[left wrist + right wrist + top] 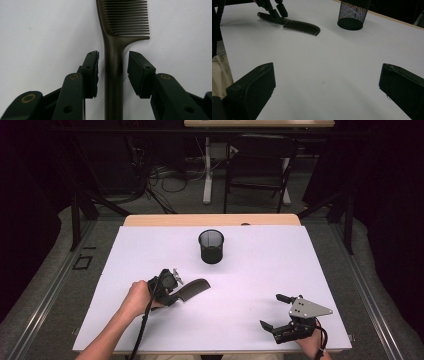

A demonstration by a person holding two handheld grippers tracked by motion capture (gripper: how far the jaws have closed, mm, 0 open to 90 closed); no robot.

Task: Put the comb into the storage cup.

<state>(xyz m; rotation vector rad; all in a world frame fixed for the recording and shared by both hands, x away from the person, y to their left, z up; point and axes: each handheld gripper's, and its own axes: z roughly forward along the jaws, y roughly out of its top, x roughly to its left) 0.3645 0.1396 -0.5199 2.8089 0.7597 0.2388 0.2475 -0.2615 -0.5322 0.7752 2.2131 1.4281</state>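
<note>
A dark comb lies flat on the white table top, left of centre, its teeth end pointing right. My left gripper is at the comb's handle. In the left gripper view the comb handle runs between the two pads of the left gripper, with a thin gap on each side, so the jaws stand open astride it. My right gripper rests near the front right edge, wide open, with nothing between its jaws. The right gripper view shows the comb and the left gripper farther off.
A black mesh cup stands upright at the back centre of the white table; it also appears in the right gripper view as the mesh cup. A chair and cables lie beyond the far edge.
</note>
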